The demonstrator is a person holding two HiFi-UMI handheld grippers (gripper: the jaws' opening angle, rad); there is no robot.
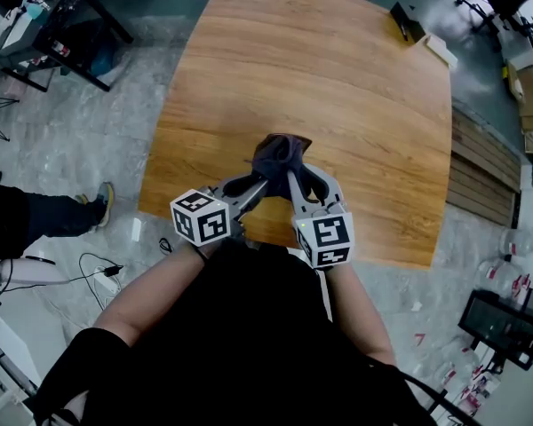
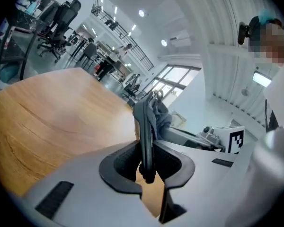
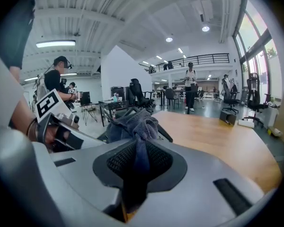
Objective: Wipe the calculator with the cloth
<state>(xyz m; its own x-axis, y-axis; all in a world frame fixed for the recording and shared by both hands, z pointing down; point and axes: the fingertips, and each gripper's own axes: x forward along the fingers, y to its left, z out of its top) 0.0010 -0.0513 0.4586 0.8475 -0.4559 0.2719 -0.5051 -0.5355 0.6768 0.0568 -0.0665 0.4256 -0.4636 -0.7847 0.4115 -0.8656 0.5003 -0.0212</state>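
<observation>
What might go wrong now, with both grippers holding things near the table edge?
1. The left gripper clamps the calculator by one thin end; wiping pressure may twist it or slip it out.
2. The right gripper pinches only a fold of the cloth, so rubbing might tug it loose.
3. Both work close to the near edge of the table; a dropped item could reach the floor.

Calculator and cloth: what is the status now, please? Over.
Left gripper shut on calculator, held on edge above table. Right gripper shut on cloth, bunched at calculator's far end. No obstacle seen.
</observation>
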